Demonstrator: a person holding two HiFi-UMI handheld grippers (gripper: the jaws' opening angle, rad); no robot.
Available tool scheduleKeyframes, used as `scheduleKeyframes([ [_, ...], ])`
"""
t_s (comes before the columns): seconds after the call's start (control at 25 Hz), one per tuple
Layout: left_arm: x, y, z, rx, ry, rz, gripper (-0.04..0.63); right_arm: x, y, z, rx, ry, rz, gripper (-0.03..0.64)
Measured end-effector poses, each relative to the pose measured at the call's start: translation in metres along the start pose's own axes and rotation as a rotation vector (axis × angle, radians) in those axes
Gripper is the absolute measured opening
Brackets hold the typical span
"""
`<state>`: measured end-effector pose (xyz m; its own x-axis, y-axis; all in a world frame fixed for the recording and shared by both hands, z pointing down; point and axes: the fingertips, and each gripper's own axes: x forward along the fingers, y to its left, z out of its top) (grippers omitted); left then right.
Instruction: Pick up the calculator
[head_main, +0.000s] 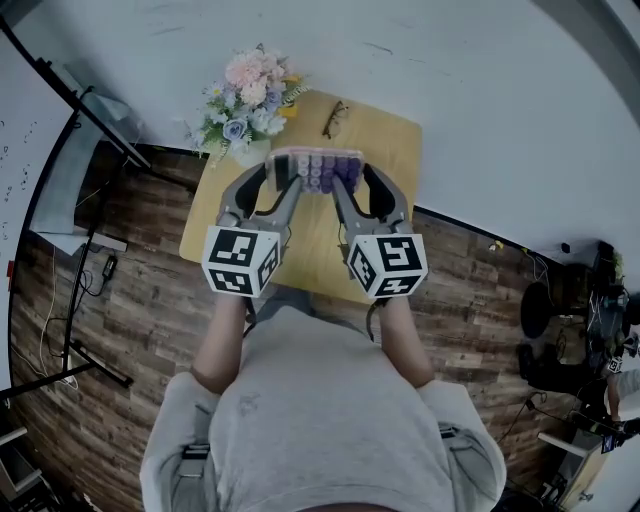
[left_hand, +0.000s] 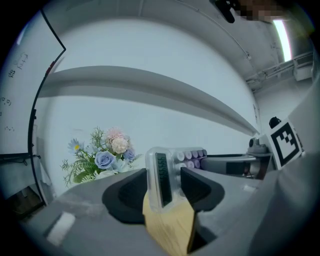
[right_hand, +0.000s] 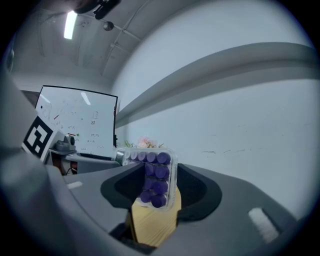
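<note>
Calculator (head_main: 316, 168) of glossy clear plastic, table (head_main: 395, 140) of matt wood.

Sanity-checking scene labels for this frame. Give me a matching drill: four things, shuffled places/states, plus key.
Things:
1. calculator
2. bouquet
3. glasses
4. left hand-held gripper

Places/states:
A. lying near the far edge of the table, right of the bouquet
B. shut on the calculator's display end
C. held by both ends over the table
D. standing at the table's far left corner

Pairs: 1-C, 2-D, 3-A, 4-B
</note>
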<state>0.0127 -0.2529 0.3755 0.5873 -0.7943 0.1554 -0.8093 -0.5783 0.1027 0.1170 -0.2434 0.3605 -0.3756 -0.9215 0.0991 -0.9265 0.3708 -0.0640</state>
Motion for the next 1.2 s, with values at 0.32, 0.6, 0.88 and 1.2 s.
scheduleKeyframes([
  [0.32, -0.011, -0.011, 0.024, 0.045, -0.061, -0.014, 0.219, -0.016, 0.004, 0.024, -0.034, -0.069, -0.019, 0.202],
  [0.6, -0.025, -0.021, 0.041, 0.084, -0.110, -0.020, 0.219, -0.032, 0.012, 0.042, -0.061, -0.125, -0.029, 0.202],
  [0.88, -0.039, -0.028, 0.054, 0.119, -0.154, -0.022, 0.219, -0.046, 0.021, 0.055, -0.089, -0.174, -0.043, 0.202],
  [1.2, -0.057, -0.039, 0.063, 0.139, -0.202, -0.023, 0.219, -0.066, 0.031, 0.067, -0.130, -0.227, -0.052, 0.202],
])
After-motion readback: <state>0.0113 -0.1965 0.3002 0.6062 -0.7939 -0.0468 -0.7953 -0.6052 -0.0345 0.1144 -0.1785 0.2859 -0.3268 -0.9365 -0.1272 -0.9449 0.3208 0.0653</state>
